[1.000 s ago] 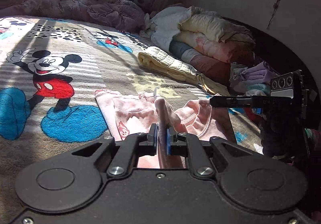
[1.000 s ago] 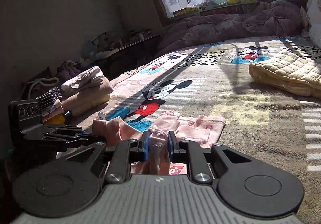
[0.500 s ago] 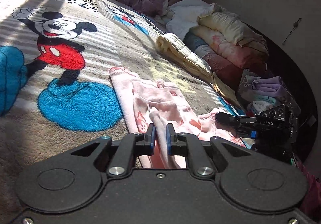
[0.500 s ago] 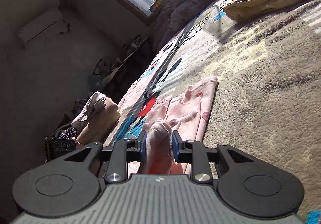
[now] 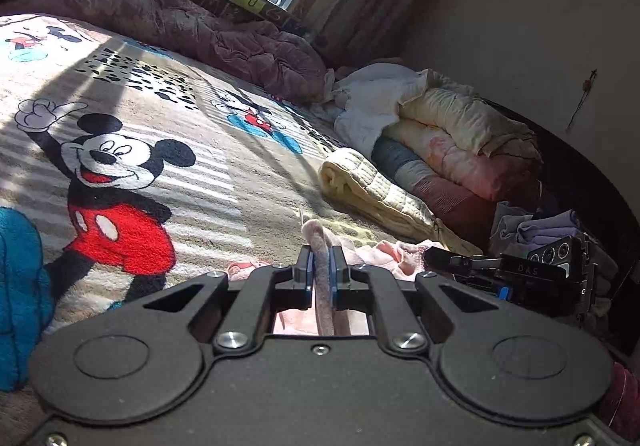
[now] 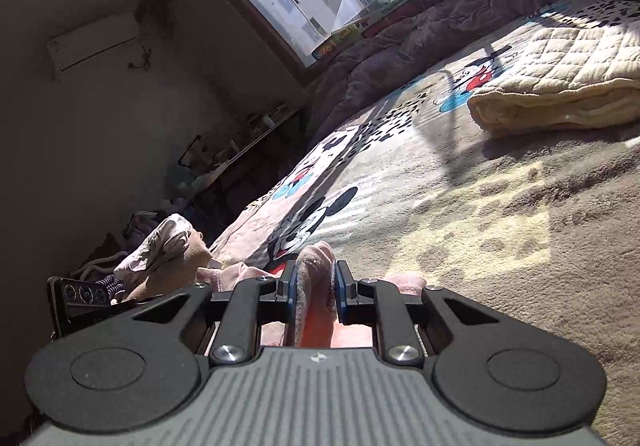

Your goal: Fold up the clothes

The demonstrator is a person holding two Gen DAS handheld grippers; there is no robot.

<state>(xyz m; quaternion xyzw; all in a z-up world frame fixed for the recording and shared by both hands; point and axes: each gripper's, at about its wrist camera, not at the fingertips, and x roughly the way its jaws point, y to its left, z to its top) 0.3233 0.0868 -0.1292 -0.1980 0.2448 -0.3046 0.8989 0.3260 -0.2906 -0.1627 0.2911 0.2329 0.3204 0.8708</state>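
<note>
Left wrist view. Left gripper (image 5: 321,270) has its fingers clamped on a thin upright ridge of the pink garment (image 5: 320,246); the cloth pokes up past the fingertips and runs back between them toward the camera. More of the garment lies low on the bed blanket (image 5: 224,182), just ahead of and right of the fingers, partly hidden by the gripper body. The other gripper shows to the right, level with these fingers, near but apart.

Judgement: this reads as a two-point carry of a fold. To do it well, hold both pinches firm, travel at matched height and pace so the edge between them stays taut, and lower onto the cloth ahead before letting go.

Right wrist view. Right gripper (image 6: 314,288) has its fingers pressed onto a thicker wad of the same garment (image 6: 316,266), bunched between the pads and bulging above them. A little pink cloth shows just left and right of the fingers; the rest is hidden below. A quilted cream blanket (image 6: 560,86) lies well ahead to the right.
</note>
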